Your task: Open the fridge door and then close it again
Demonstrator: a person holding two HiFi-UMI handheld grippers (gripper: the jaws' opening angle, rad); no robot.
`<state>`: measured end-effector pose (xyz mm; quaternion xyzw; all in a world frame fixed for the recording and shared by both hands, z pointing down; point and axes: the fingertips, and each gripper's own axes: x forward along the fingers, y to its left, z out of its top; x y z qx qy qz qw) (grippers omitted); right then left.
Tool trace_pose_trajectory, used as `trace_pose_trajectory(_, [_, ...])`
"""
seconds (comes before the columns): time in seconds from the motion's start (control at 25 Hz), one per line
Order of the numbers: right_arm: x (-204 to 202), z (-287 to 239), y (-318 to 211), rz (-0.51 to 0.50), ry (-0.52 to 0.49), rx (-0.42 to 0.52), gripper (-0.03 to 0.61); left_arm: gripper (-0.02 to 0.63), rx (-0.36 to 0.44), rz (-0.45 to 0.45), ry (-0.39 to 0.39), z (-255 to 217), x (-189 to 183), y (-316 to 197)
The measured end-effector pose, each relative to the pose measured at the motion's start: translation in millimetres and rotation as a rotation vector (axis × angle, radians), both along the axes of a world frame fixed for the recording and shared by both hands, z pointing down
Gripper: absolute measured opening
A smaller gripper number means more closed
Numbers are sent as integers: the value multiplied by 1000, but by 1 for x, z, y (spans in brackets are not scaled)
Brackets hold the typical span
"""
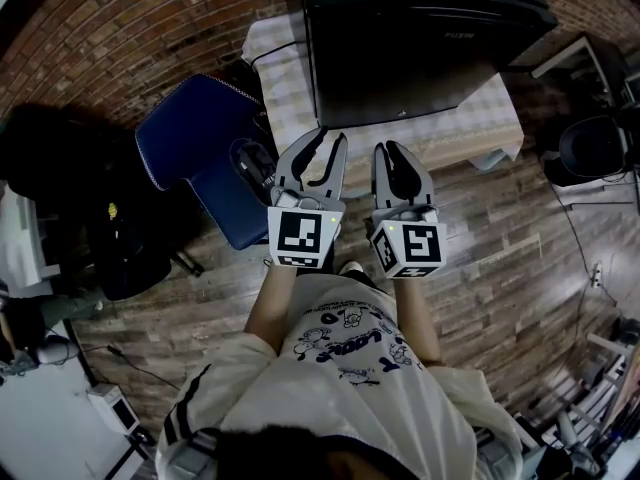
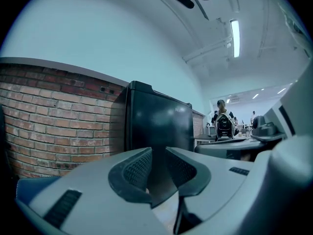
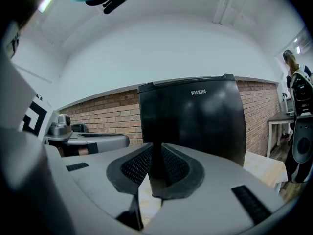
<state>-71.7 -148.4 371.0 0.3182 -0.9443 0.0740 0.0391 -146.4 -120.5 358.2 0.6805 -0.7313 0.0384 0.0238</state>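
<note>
Head view: the person stands facing a small black fridge [image 1: 420,38] that sits on a low counter [image 1: 490,128] covered with a checked cloth, set against a brick wall [image 1: 130,28]. A blue chair [image 1: 200,138] stands just beside the counter on the left. Both grippers are held level and side by side, pointing at the fridge front but apart from it, which looks like a lining-up stance before the reach for the door.

The left gripper [image 1: 325,140] has its fingers [image 2: 134,168] drawn in to a narrow slit with nothing between them. The right gripper [image 1: 390,148] is the same in its own view, fingers close together and empty. Keeping them closed probably makes a slim tip for hooking a door edge, though neither has touched the fridge yet.

The door is shut and sits flush with the body. It is glossy black and reflects the room, with small pale lettering near its top corner. No handle shows in any view, so the grip point is likely the door's edge or top lip. I cannot tell which side carries the hinge. The task looks not yet begun.
</note>
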Motion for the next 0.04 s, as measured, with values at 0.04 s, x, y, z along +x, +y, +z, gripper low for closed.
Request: trace_pose_trajectory(0.04, [0,0,0,1,0,1,67,98,0,0,0,0,0,1])
